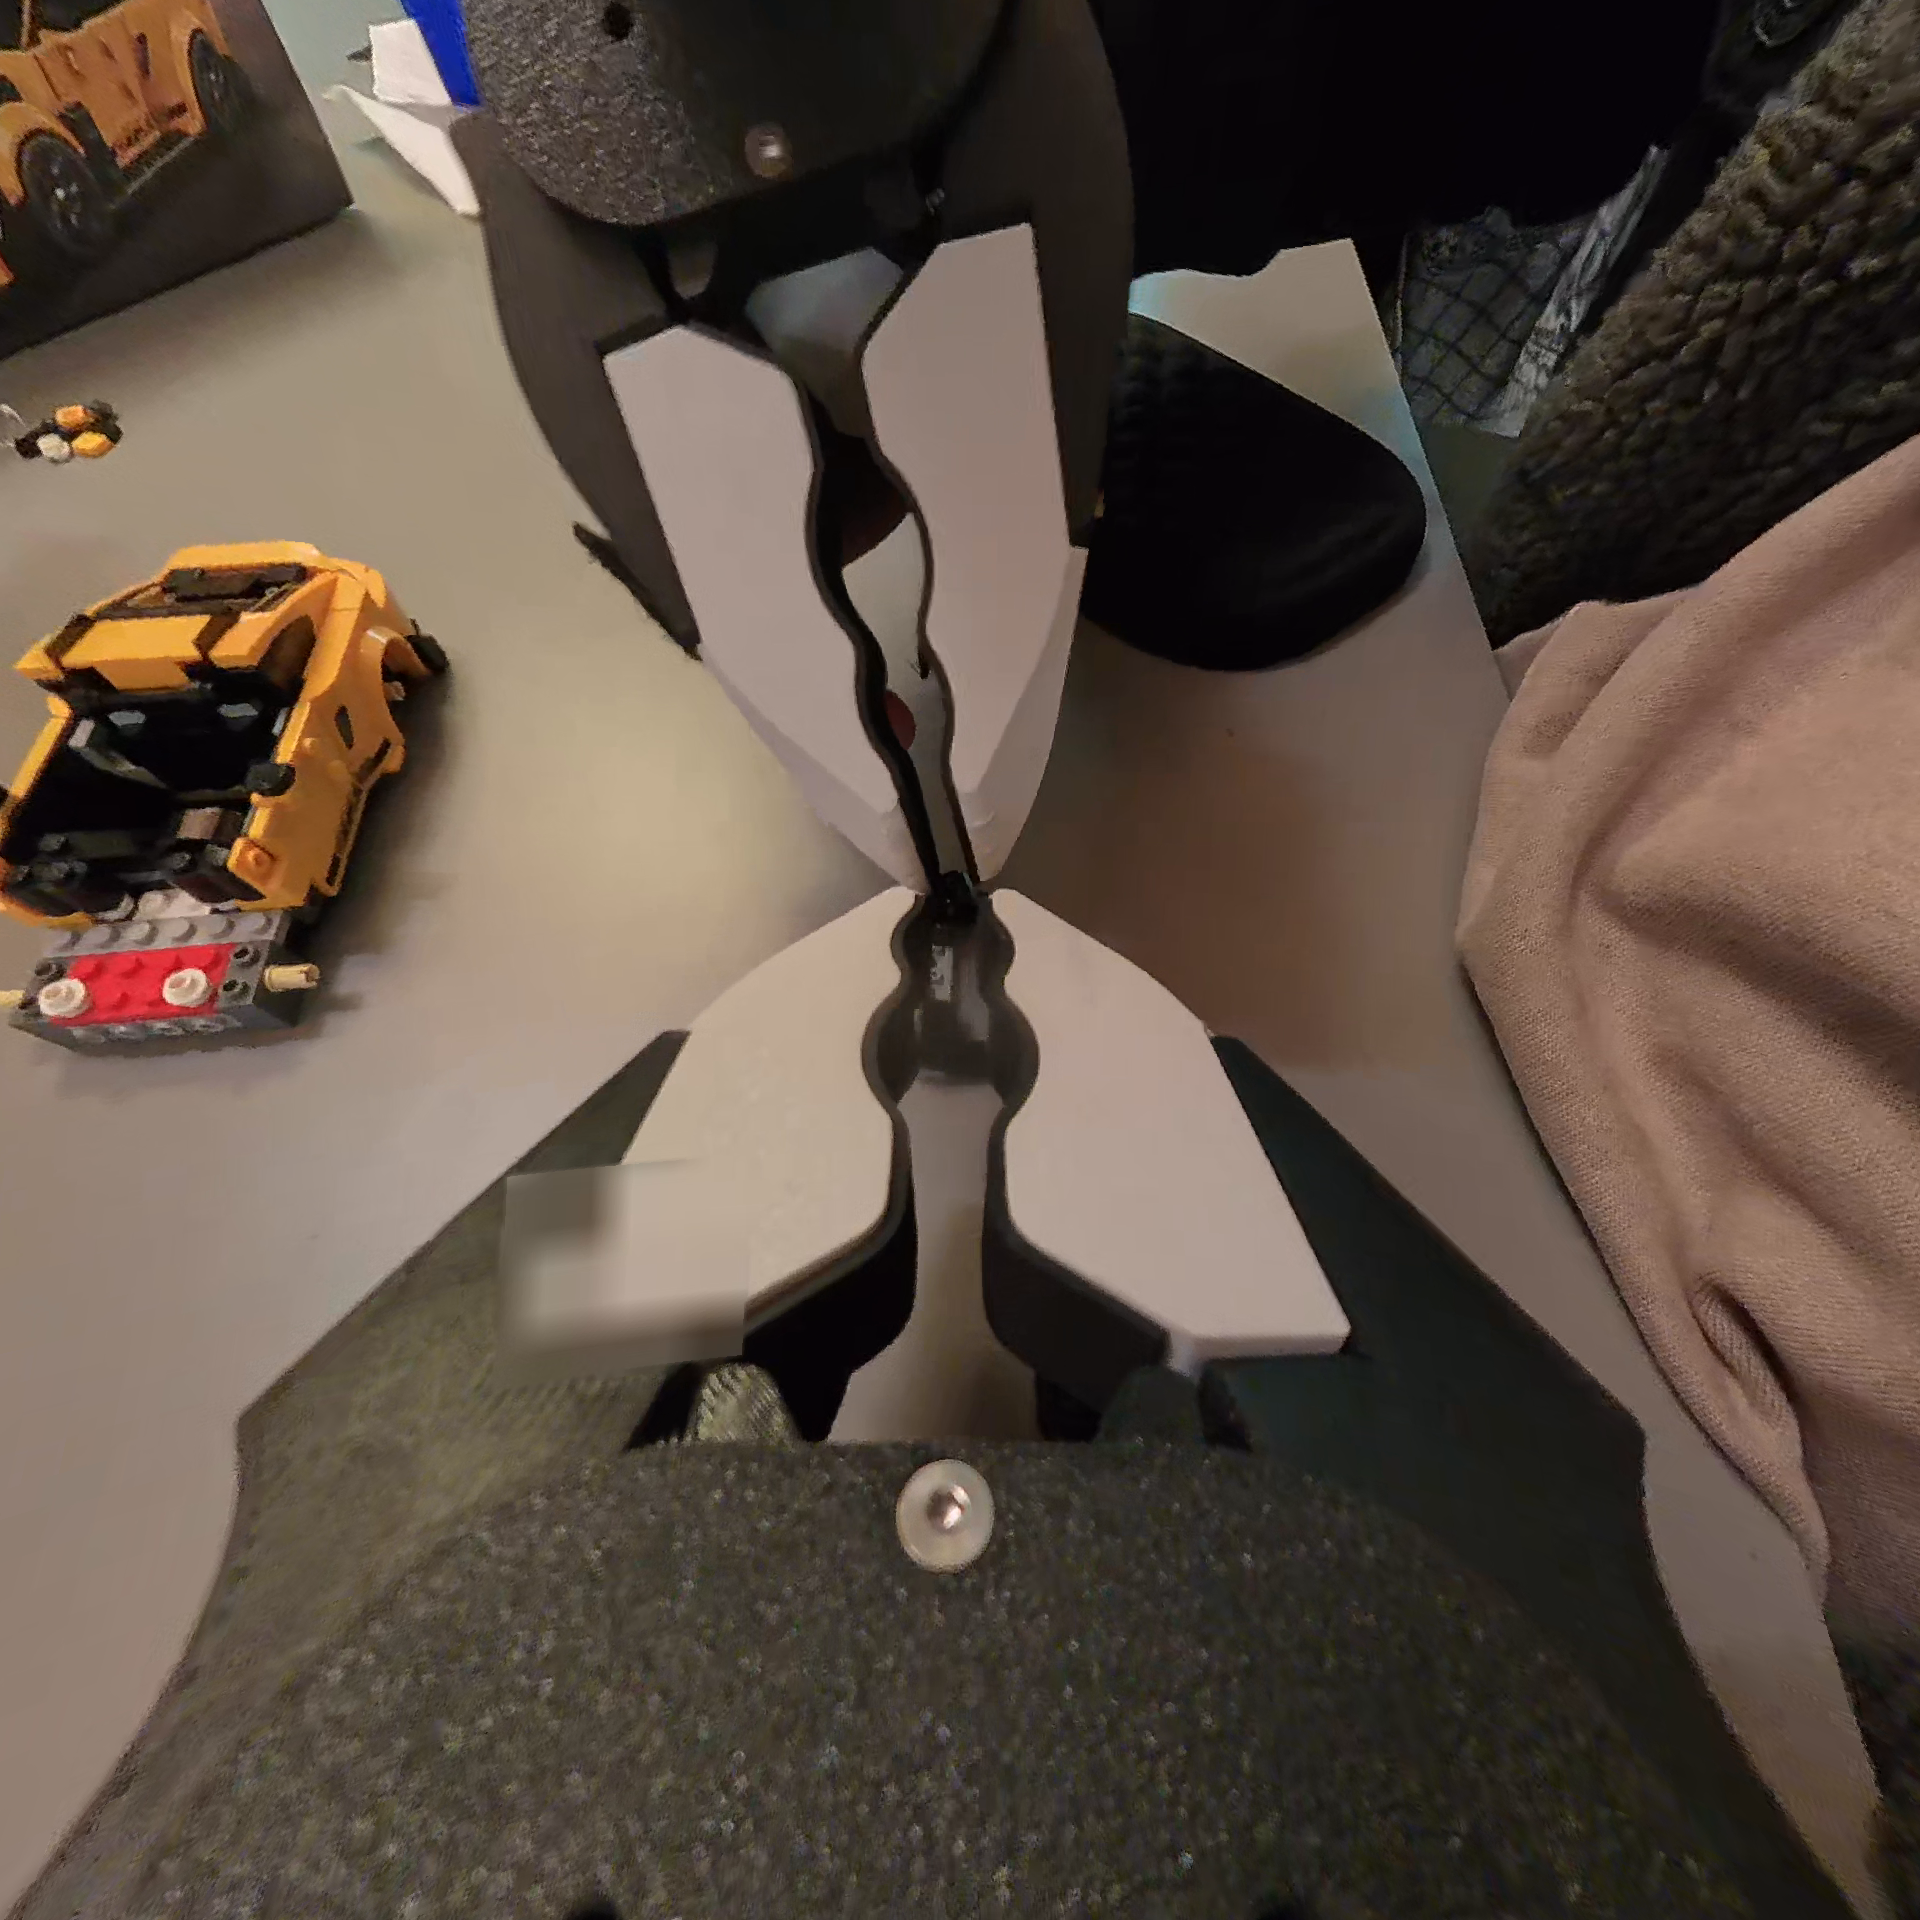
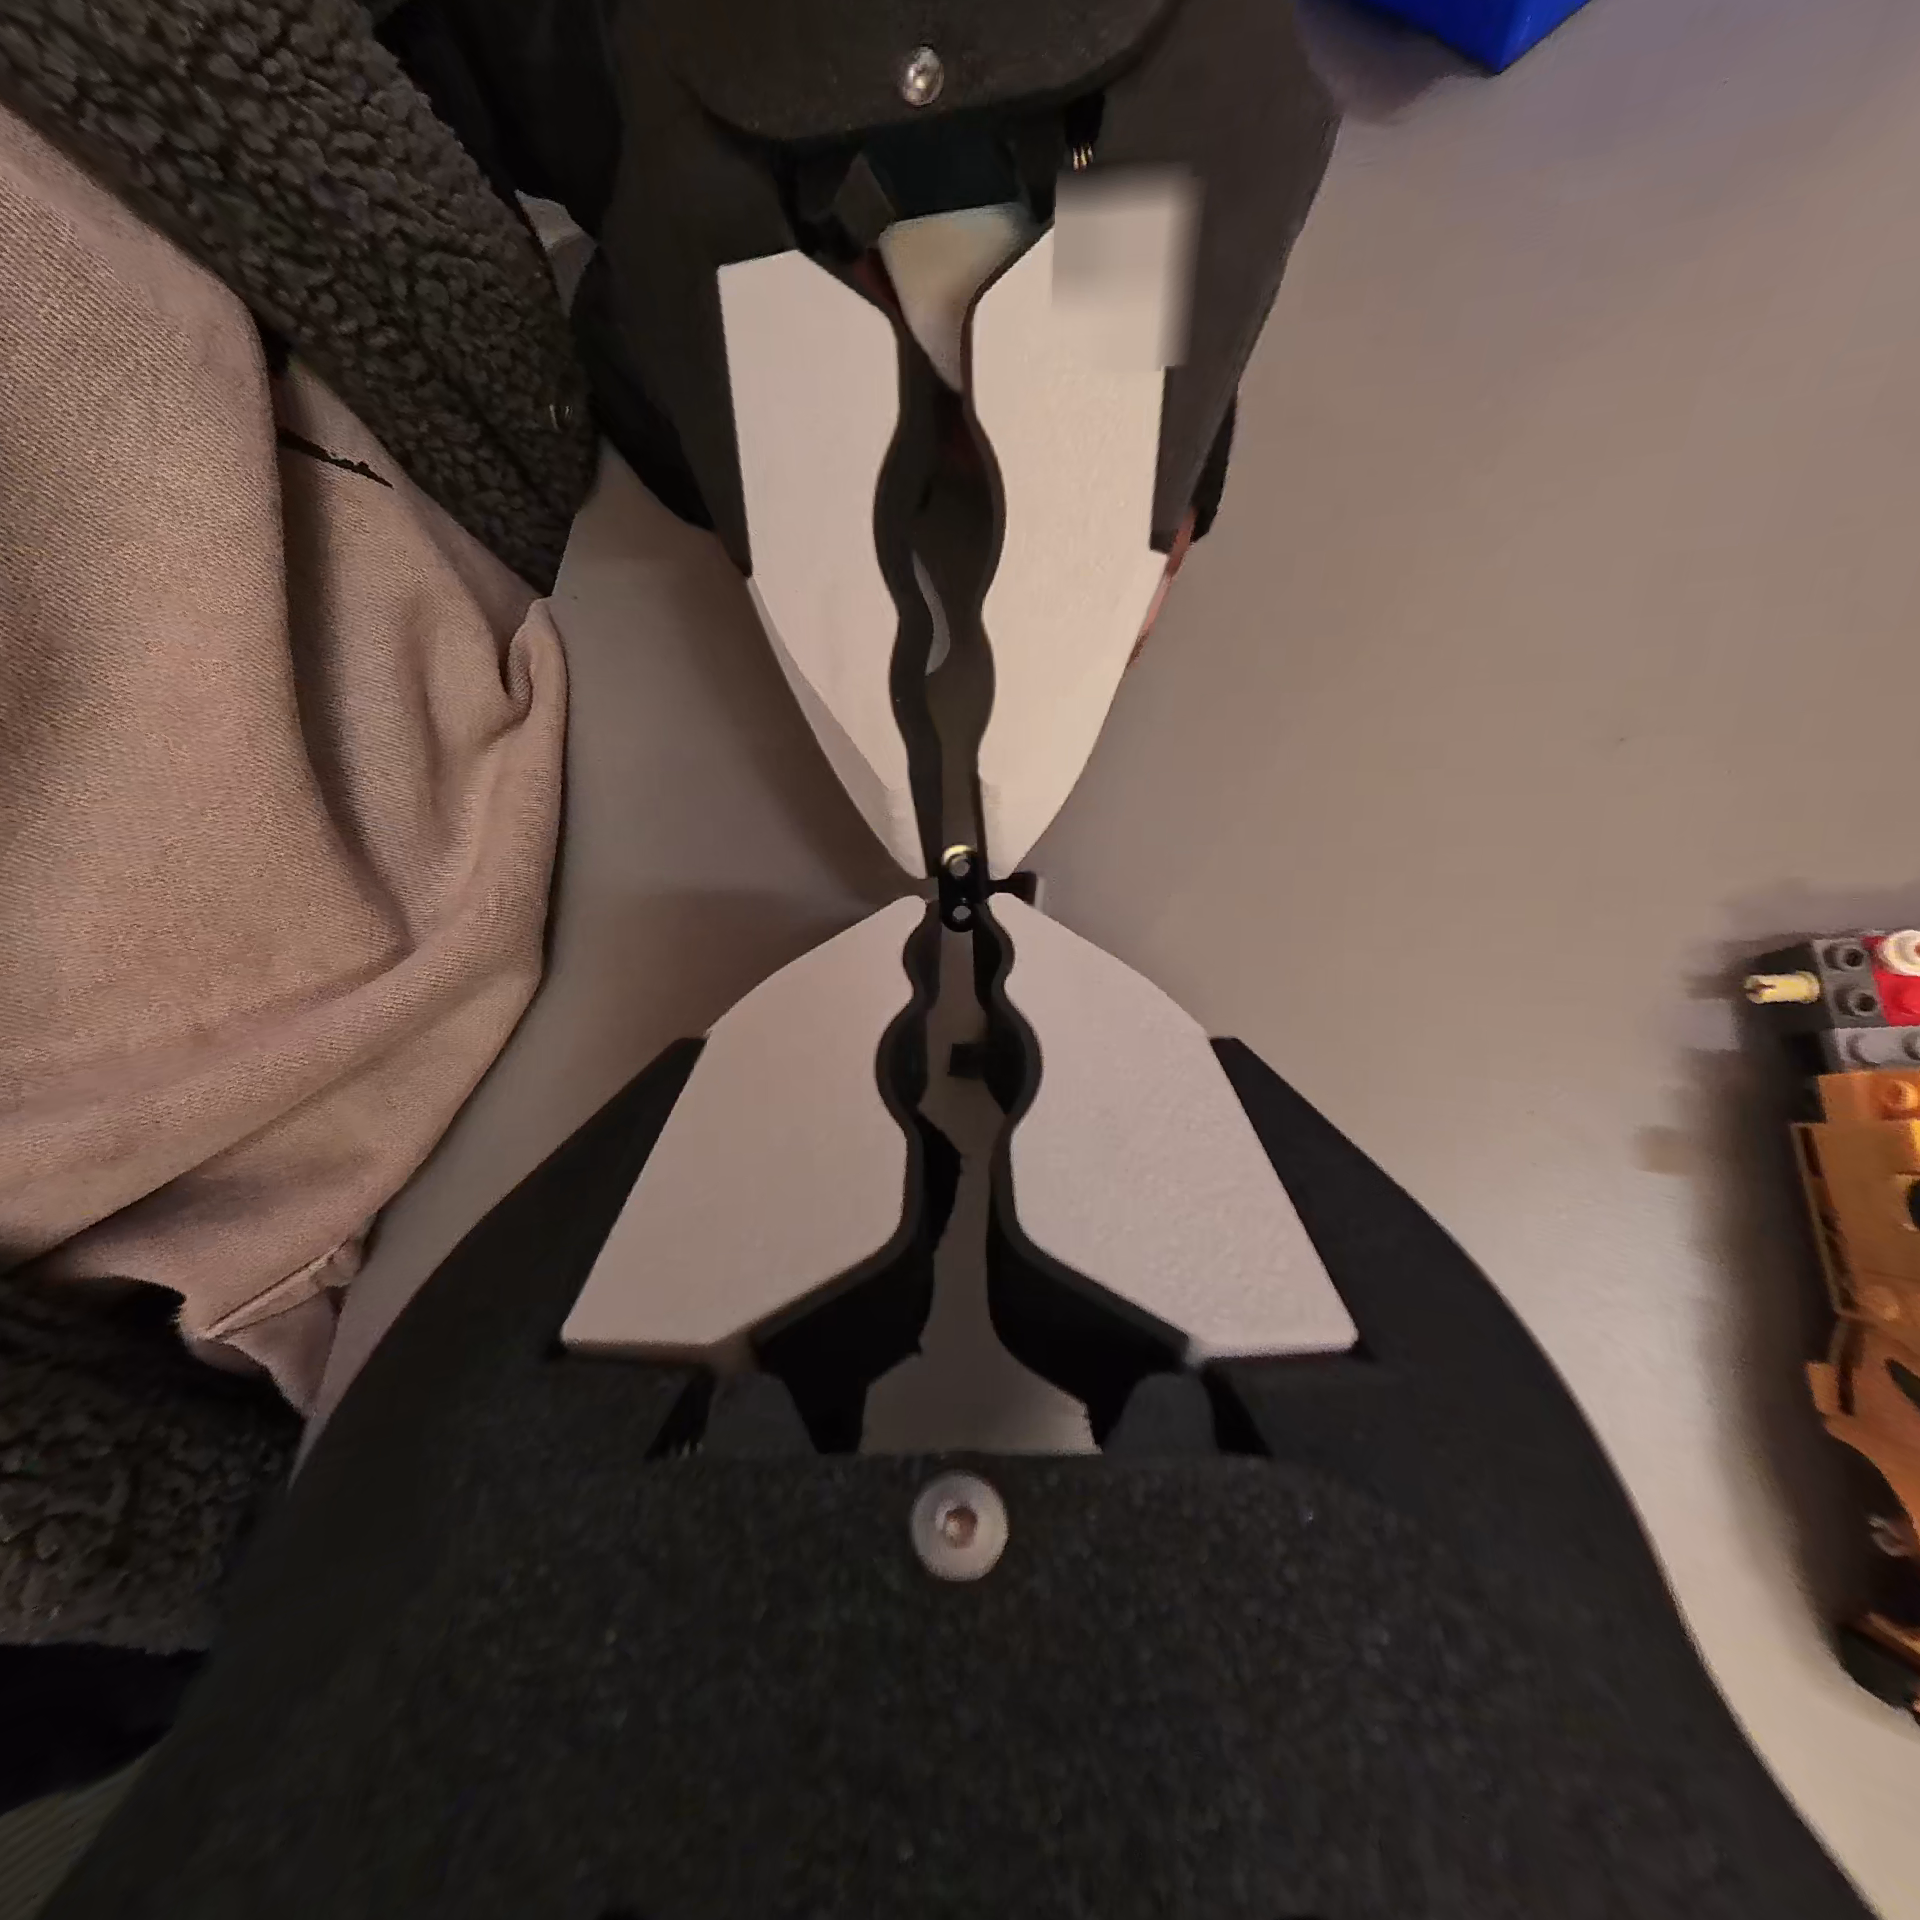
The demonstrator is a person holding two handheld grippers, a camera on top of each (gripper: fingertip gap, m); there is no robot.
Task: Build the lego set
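Observation:
My two grippers meet tip to tip above the grey table (image 1: 582, 644). In the left wrist view my left gripper (image 1: 951, 909) comes from below, shut on a small black lego piece (image 1: 952, 896). My right gripper (image 1: 948, 871) comes from above and pinches the same piece. In the right wrist view my right gripper (image 2: 962, 920) is shut on the lower end of the small black piece (image 2: 962, 896), which has round holes. My left gripper (image 2: 958, 847) holds its upper end. A partly built yellow lego car (image 1: 208, 769) lies on the table to the left, apart from both grippers.
The car also shows at the right wrist view's right edge (image 2: 1860, 1299). A few small loose pieces (image 1: 68, 431) and the set's box (image 1: 135, 135) lie at the far left. A person's beige garment (image 1: 1704, 1039) borders the table. White paper (image 1: 416, 114) lies at the back. My two grippers' fingertips are within a few centimetres of each other. The partly built yellow lego car (image 1: 208, 769) is about 20 centimeters from both grippers' fingertips.

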